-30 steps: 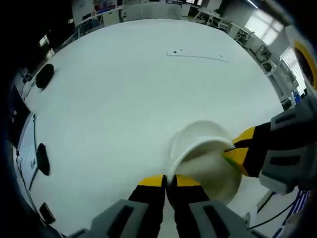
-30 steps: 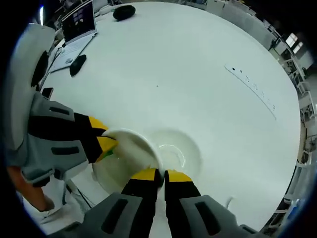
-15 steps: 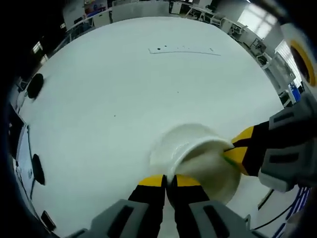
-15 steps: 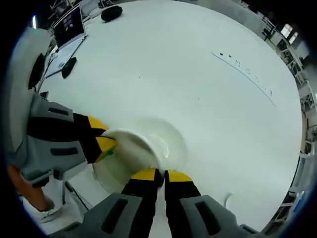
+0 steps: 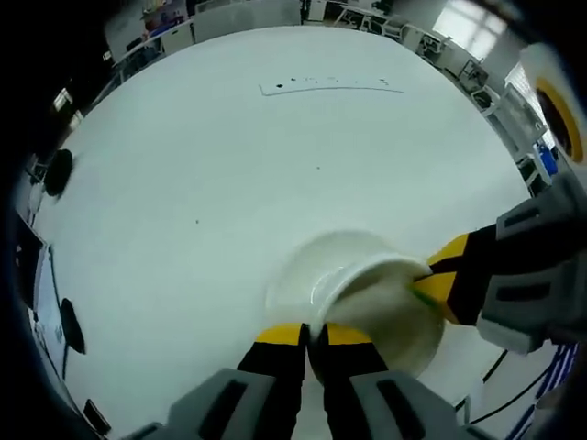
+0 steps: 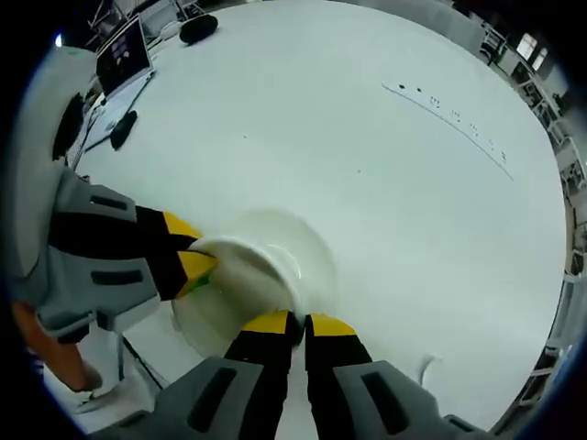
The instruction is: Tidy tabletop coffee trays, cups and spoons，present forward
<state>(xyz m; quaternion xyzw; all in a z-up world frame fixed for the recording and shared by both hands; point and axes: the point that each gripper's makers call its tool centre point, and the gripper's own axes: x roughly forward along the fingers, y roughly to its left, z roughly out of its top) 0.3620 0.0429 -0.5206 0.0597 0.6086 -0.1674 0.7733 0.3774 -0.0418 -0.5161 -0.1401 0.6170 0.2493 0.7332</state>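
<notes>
While the white desk [image 5: 211, 165] slides past underneath, the line of dark marks on it drifts further up and away than a second ago, so both cameras are travelling forward and the load goes with them. In the left gripper view, the left claw [image 5: 312, 335] sits pinched tight on the near rim of the round white ceramic saucer [image 5: 385, 312], its yellow tips touching. The right claw [image 5: 431, 280] comes in from the right, clamped on the opposite edge. In the right gripper view, the right claw [image 6: 292, 324] bites the saucer [image 6: 266, 275] rim too. The saucer rides tilted between them, hollow face toward the desk's far side; being round, it has no long axis. Carry under way, I'd say, not yet set down.
</notes>
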